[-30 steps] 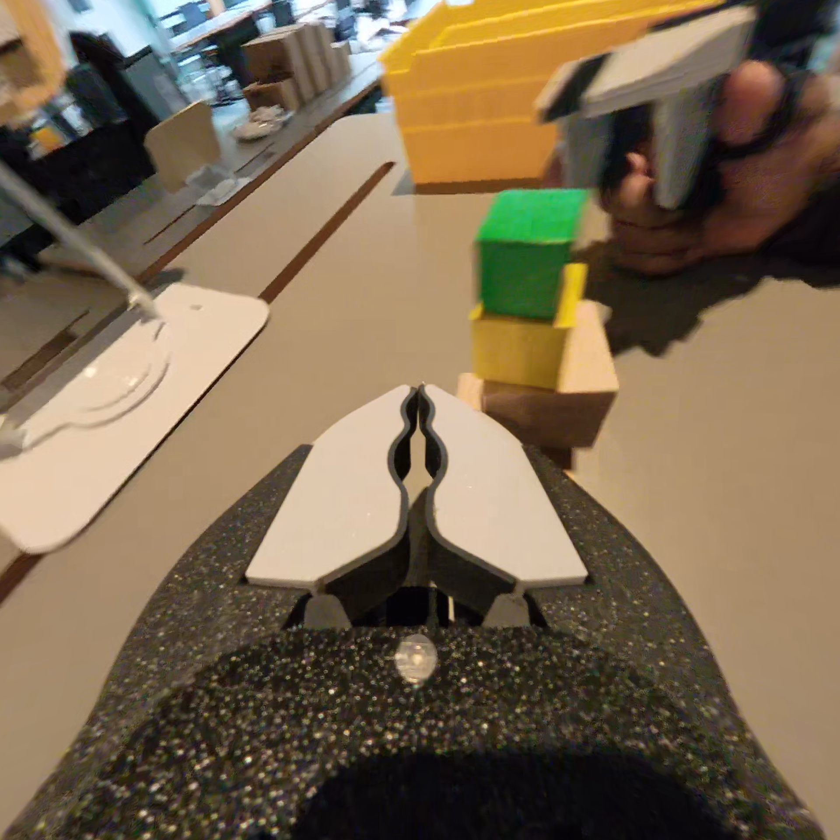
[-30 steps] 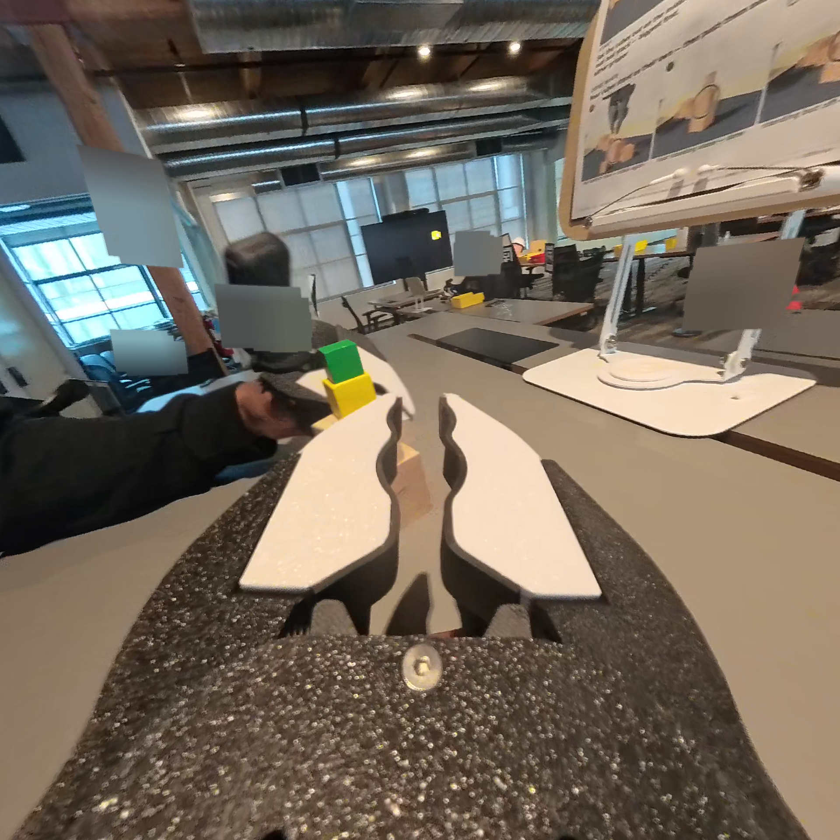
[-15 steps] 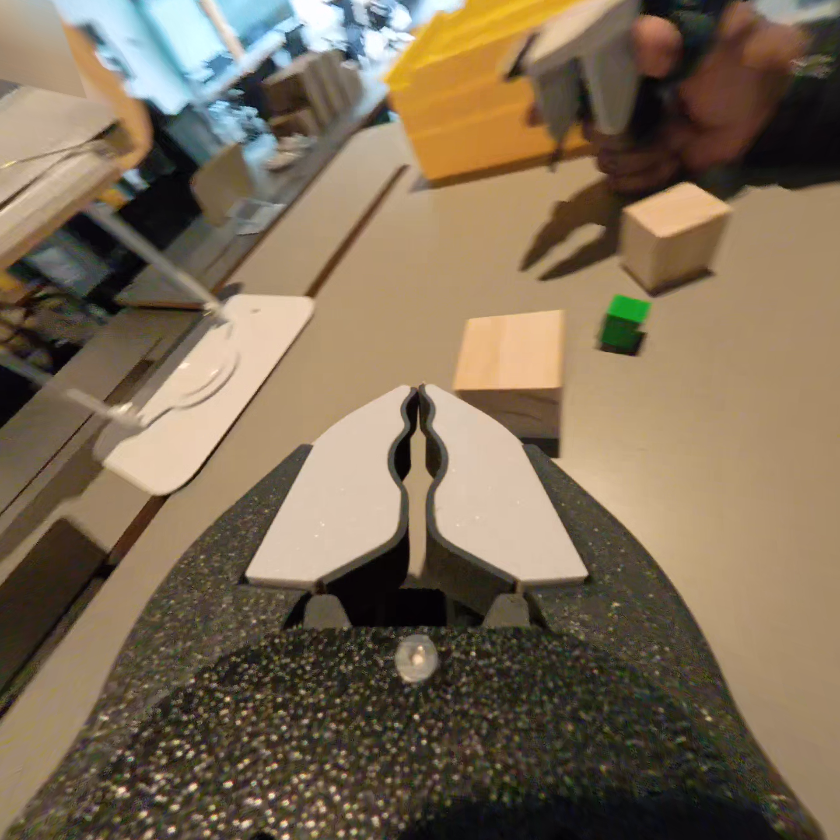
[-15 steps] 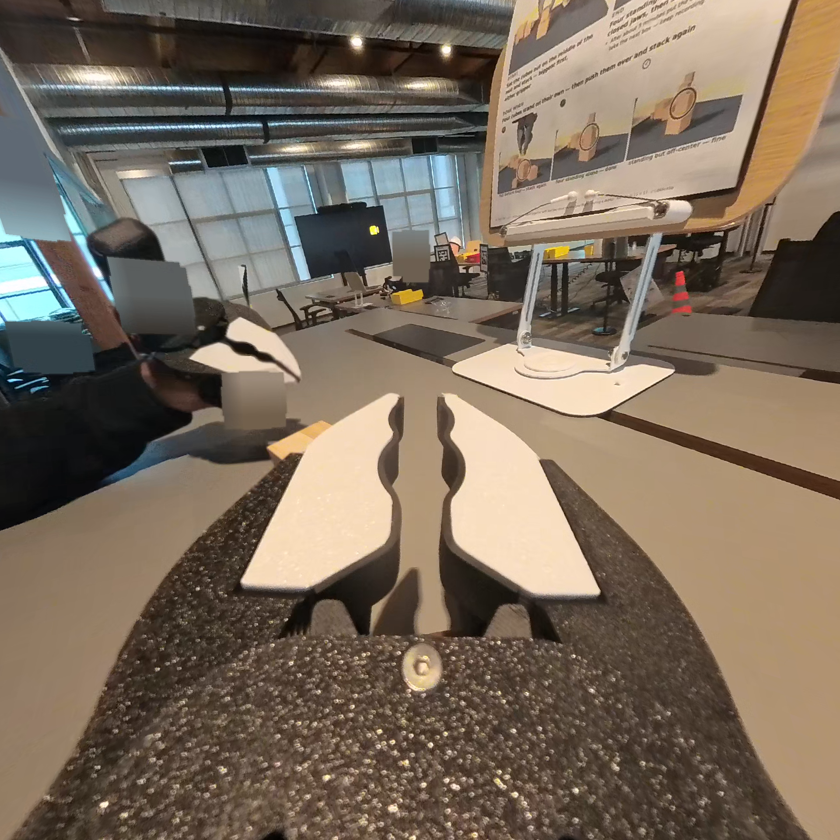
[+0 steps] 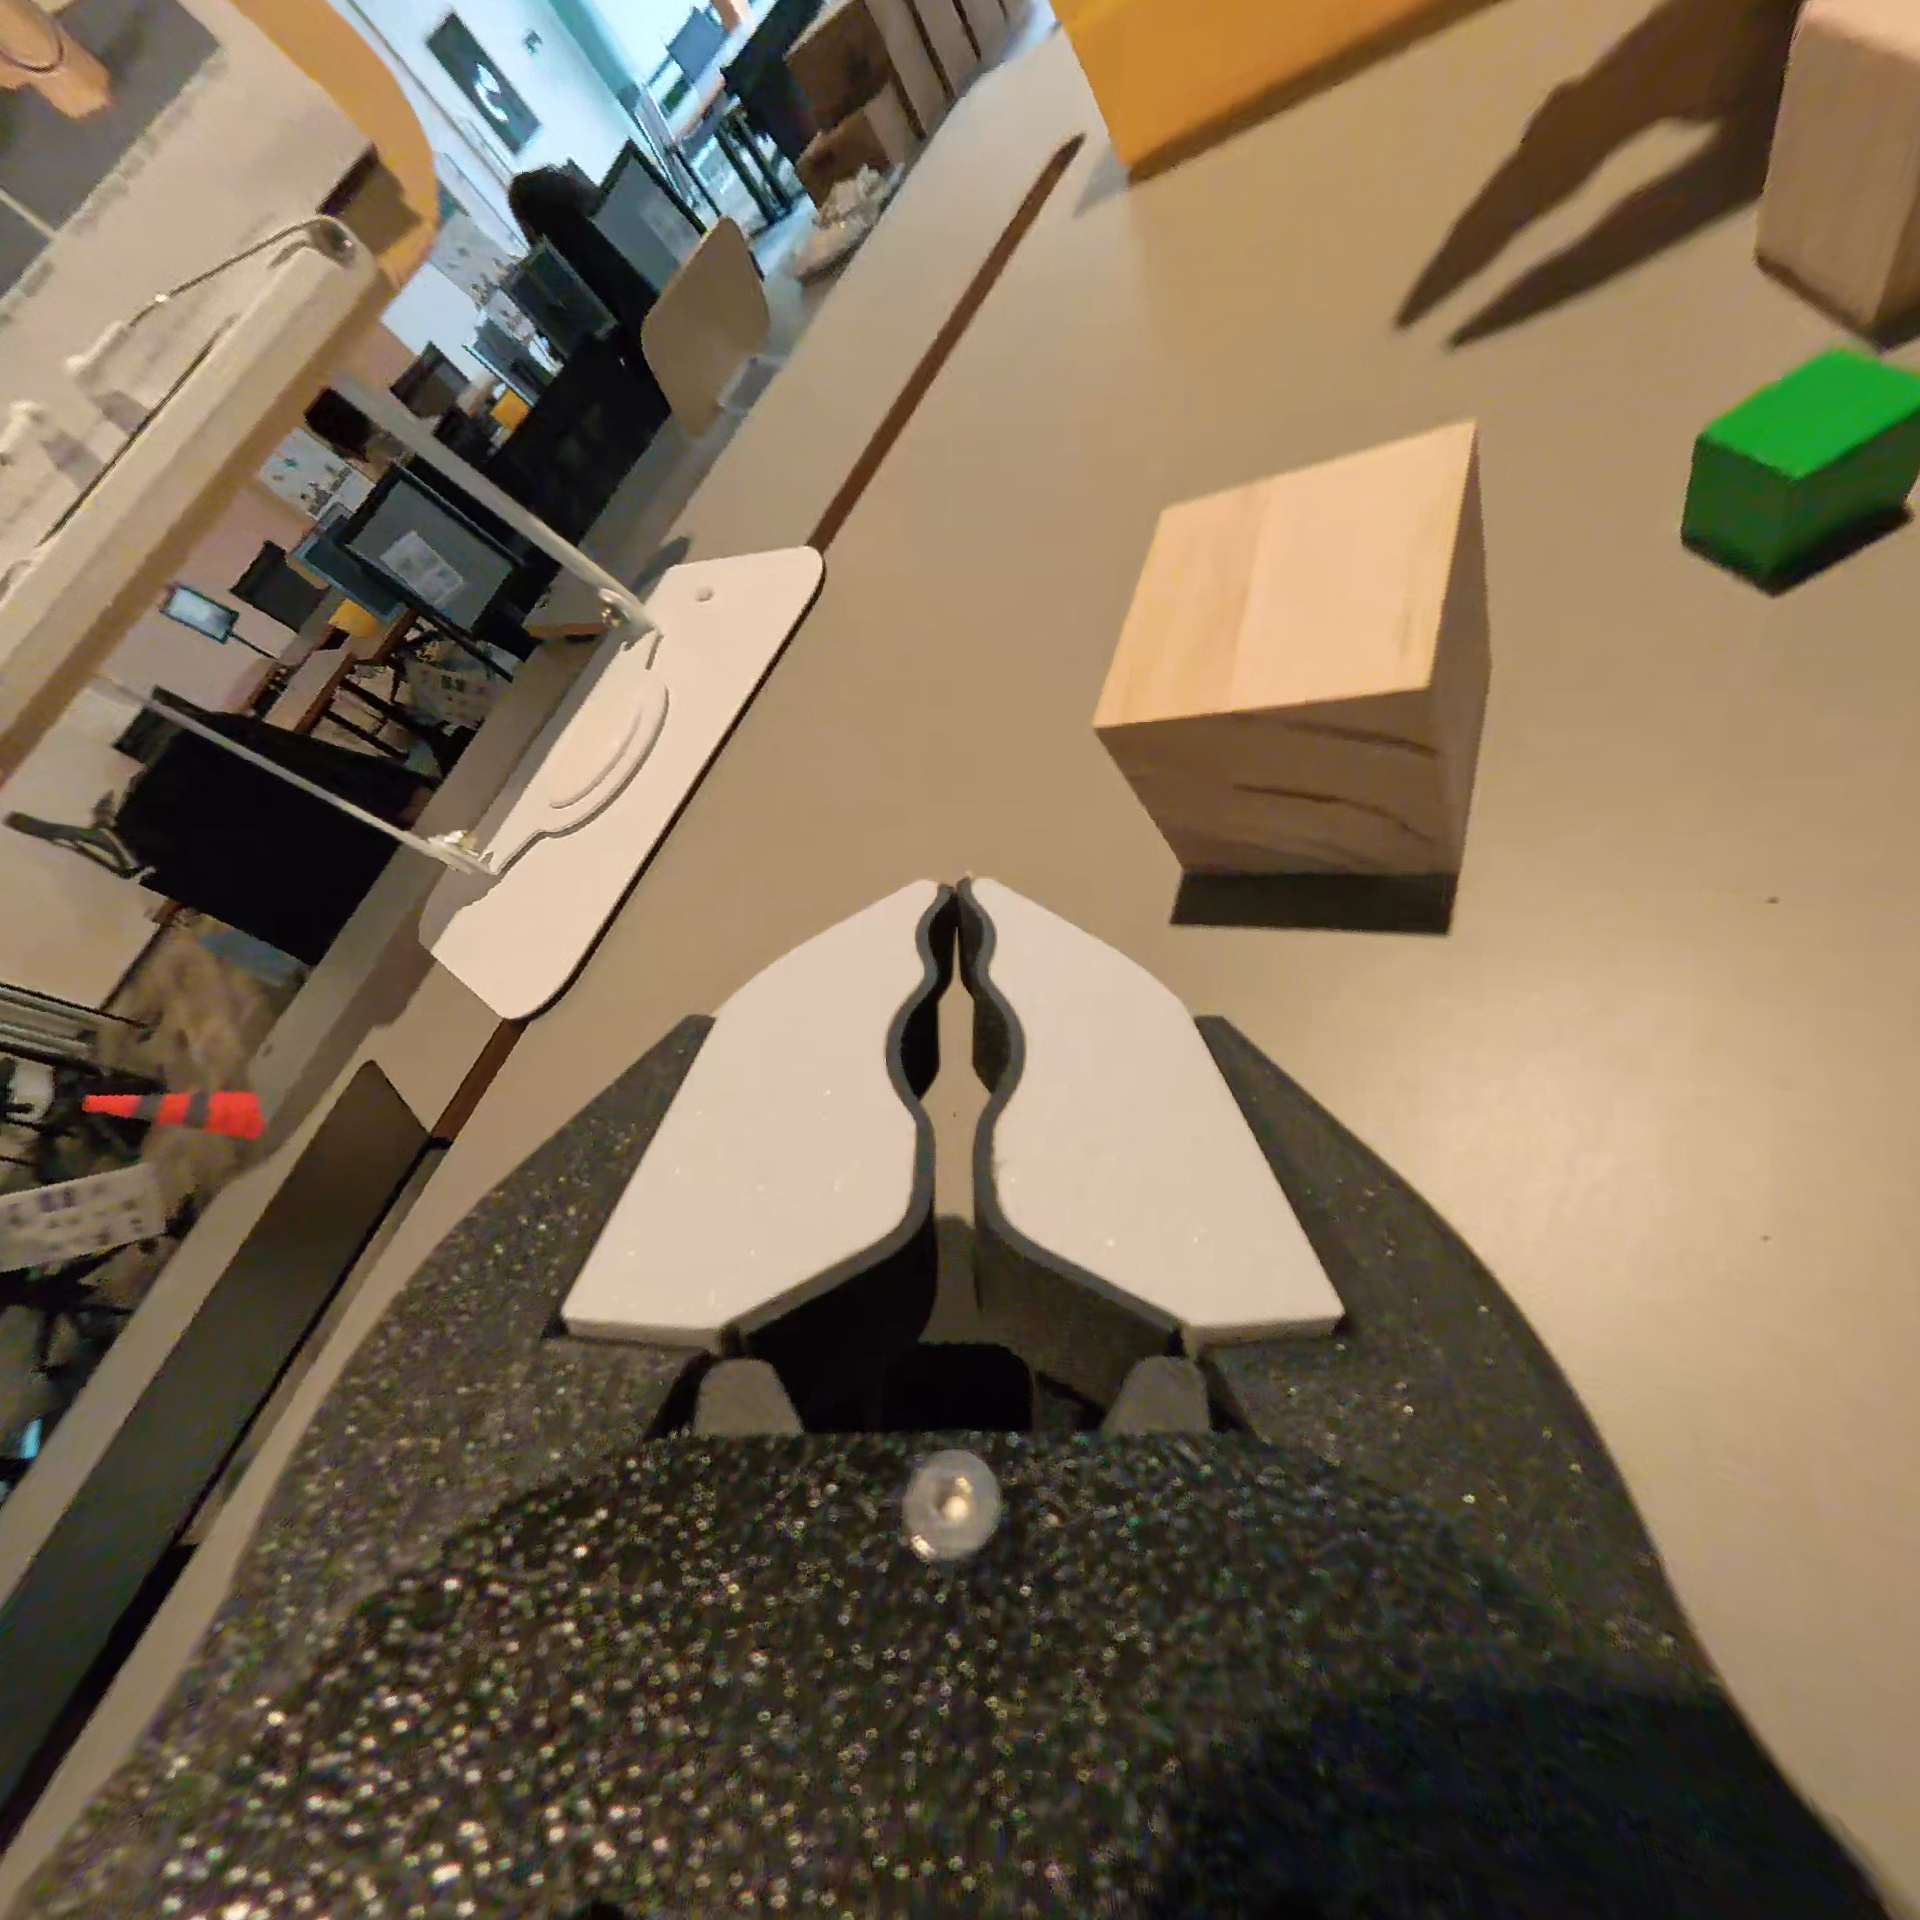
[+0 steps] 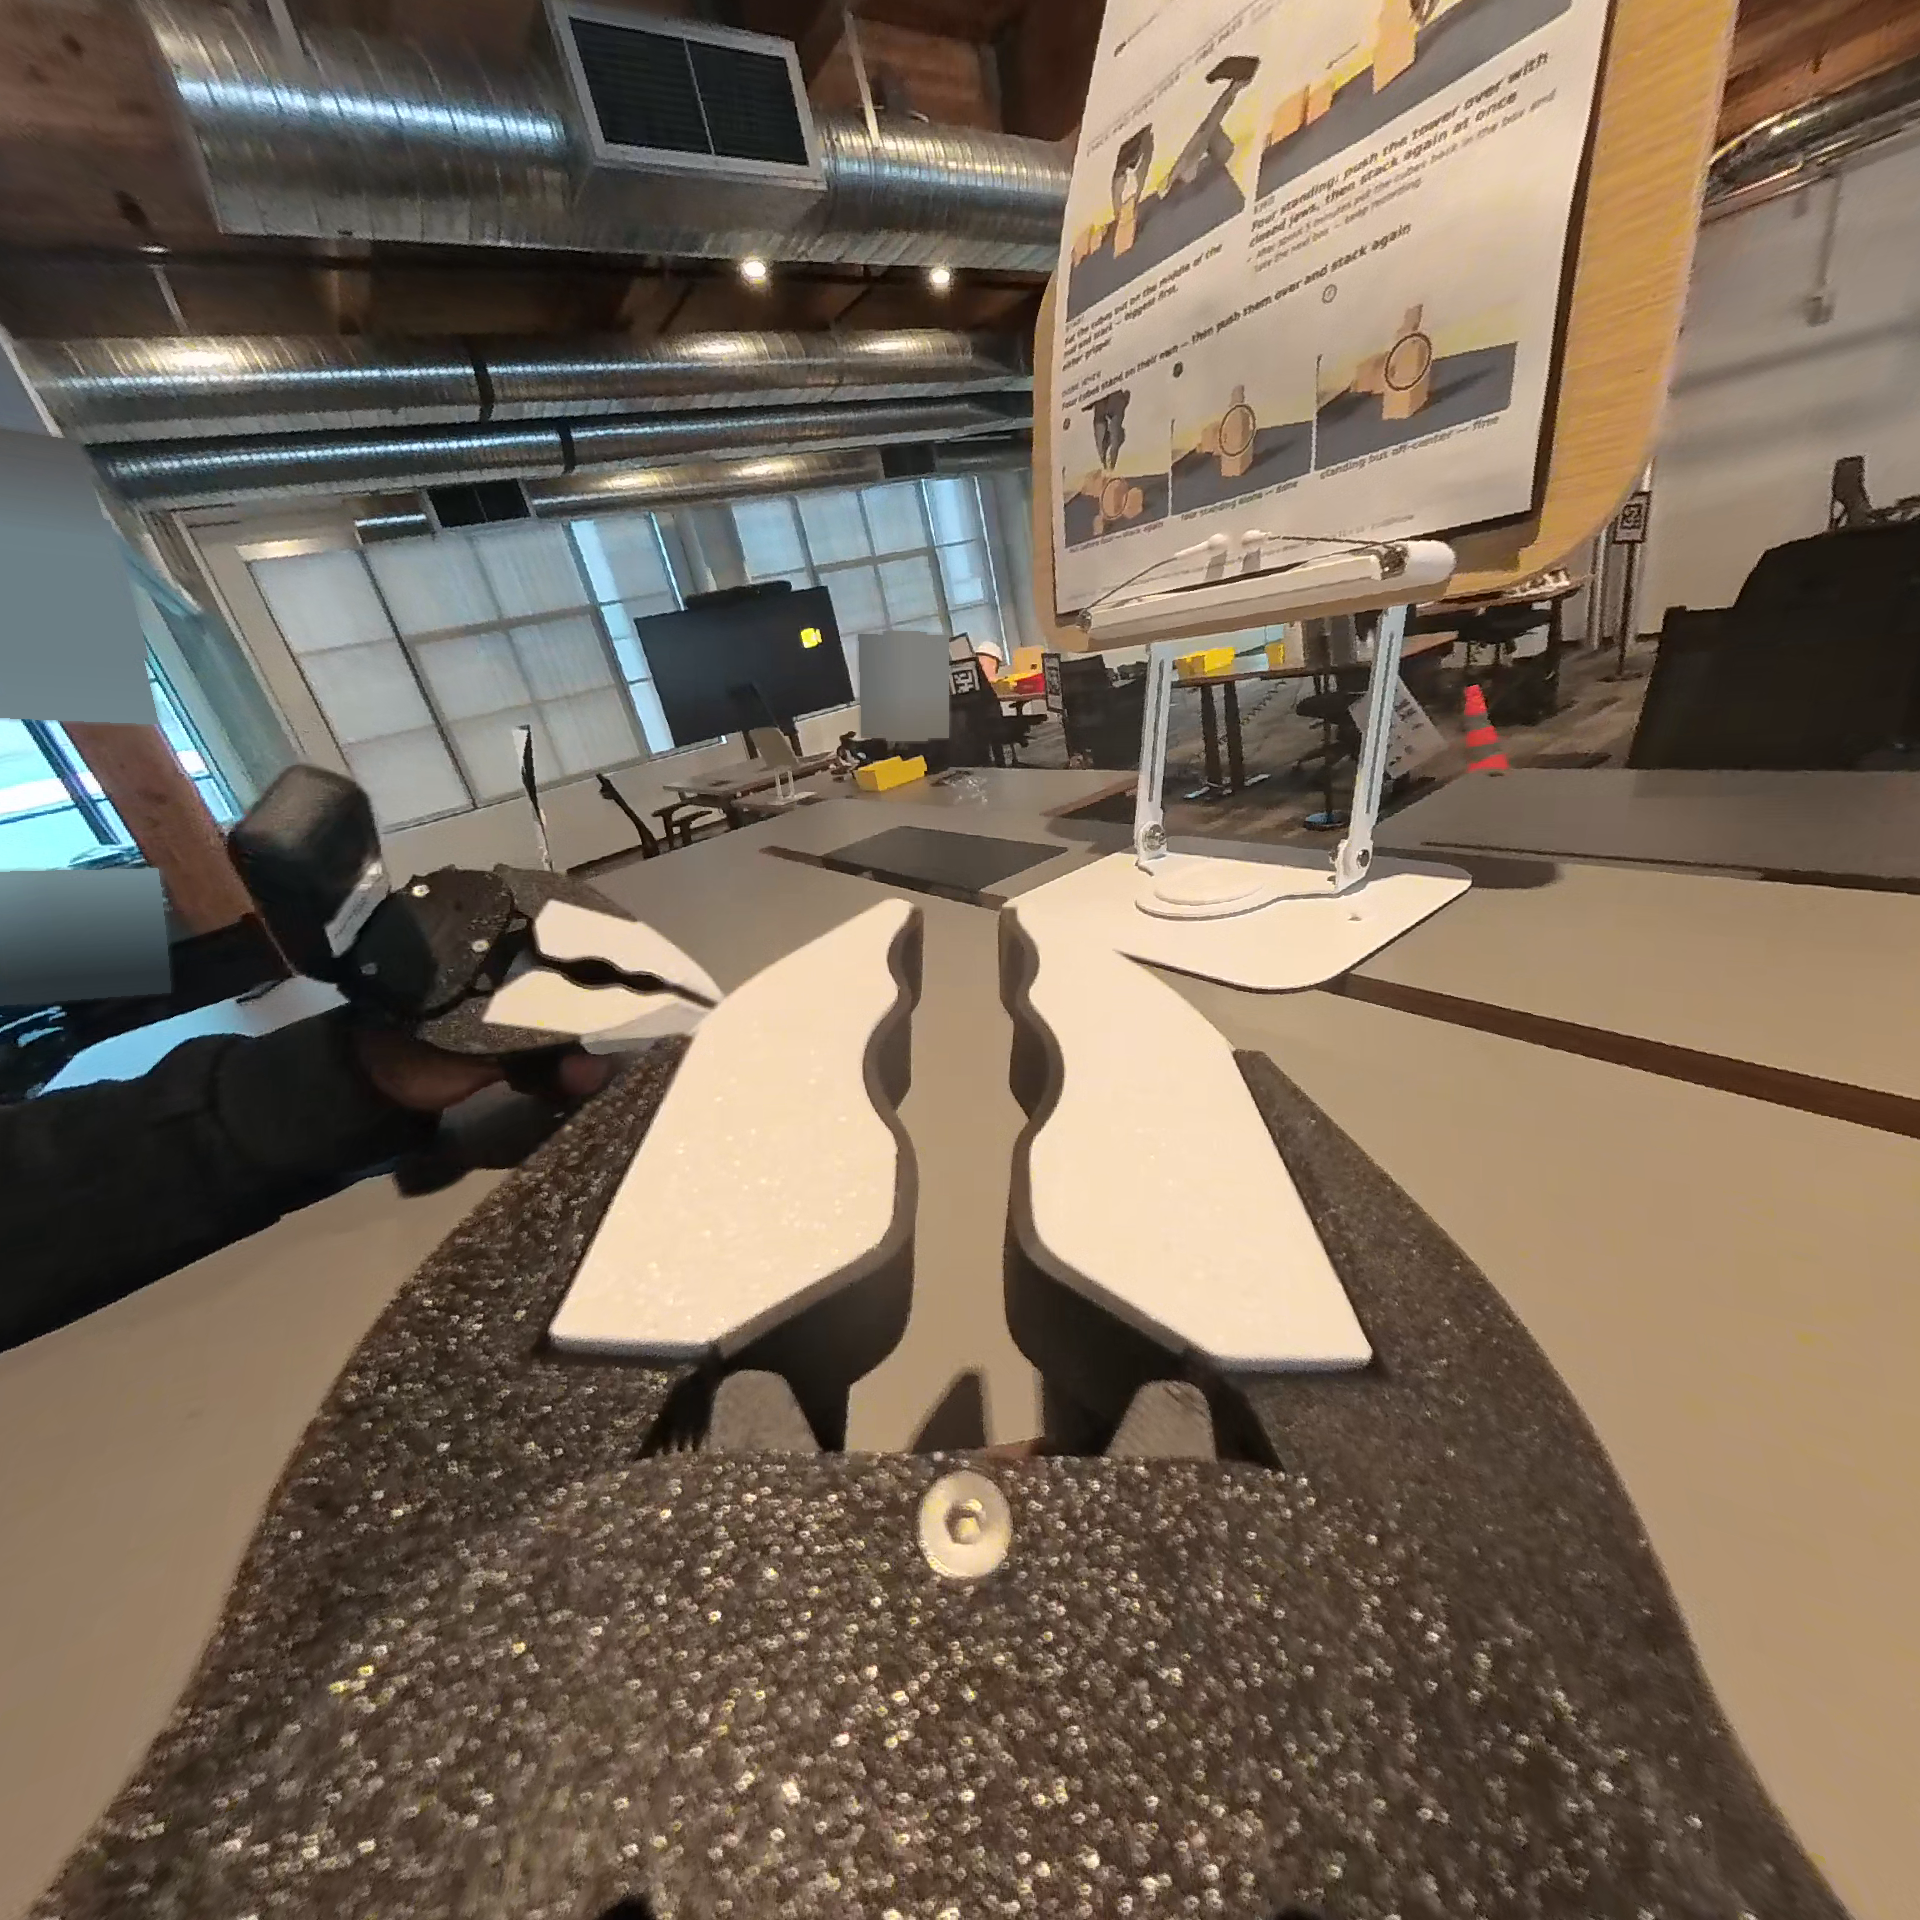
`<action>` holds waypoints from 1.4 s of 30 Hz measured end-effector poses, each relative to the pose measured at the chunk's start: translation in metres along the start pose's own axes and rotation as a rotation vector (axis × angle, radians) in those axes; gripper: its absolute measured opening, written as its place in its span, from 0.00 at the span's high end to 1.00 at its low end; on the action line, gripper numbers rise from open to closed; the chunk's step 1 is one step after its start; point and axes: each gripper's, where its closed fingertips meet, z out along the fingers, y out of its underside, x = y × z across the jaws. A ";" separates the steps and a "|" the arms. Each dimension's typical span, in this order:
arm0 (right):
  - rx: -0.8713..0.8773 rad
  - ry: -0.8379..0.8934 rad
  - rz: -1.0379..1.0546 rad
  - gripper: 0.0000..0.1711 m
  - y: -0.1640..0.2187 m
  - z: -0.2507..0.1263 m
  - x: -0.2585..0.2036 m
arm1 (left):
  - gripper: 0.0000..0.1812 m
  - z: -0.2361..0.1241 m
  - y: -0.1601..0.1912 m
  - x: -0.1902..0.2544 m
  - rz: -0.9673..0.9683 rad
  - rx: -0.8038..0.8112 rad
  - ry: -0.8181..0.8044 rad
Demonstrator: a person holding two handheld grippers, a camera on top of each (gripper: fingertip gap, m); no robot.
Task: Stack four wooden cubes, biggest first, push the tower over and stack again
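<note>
Left wrist view: big wooden cube (image 5: 1309, 665) beyond closed left claw (image 5: 957, 916), right of tips.

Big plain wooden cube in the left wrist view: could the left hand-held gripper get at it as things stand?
Probably yes. The big plain wooden cube sits alone on the grey table, just ahead of the left hand-held gripper, nothing between. Its jaws are shut and would need opening first.

- Large cube (image 5: 1299, 665): pale natural wood with darker grain streaks.
- Small cube (image 5: 1803, 473): bright green.
- Table (image 5: 1558, 1039): plain grey.
- Left gripper (image 5: 957, 914): white fingers, black glitter-speckled body.
- Stand base (image 5: 623, 769): white.
- Bin (image 5: 1226, 73): yellow.
</note>
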 end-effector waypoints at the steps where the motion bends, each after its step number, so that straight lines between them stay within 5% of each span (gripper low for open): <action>1: -0.002 -0.003 -0.001 0.92 0.000 0.000 0.000 | 1.00 0.001 0.001 0.000 0.009 -0.006 -0.007; 5: -0.008 -0.017 0.000 0.92 0.001 0.001 -0.002 | 1.00 -0.006 -0.010 -0.005 -0.055 0.049 -0.029; 8: -0.006 -0.023 0.004 0.92 0.001 0.001 -0.002 | 0.99 -0.024 -0.049 0.007 -0.035 0.159 0.021; 14: -0.010 -0.025 0.012 0.92 0.002 0.002 -0.002 | 0.81 -0.075 -0.154 0.179 0.085 0.314 0.815; 18: 0.000 -0.033 0.022 0.92 0.001 0.001 -0.004 | 0.80 -0.086 -0.173 0.287 0.315 0.266 1.206; 22: -0.002 -0.040 0.028 0.92 0.002 0.002 -0.004 | 0.82 -0.087 -0.179 0.339 0.458 0.231 1.431; 27: 0.004 -0.050 0.040 0.92 0.002 0.002 -0.006 | 0.84 -0.094 -0.185 0.361 0.498 0.260 1.562; 42: 0.031 -0.058 0.087 0.92 -0.001 0.002 -0.005 | 0.81 -0.091 -0.178 0.385 0.583 0.328 1.484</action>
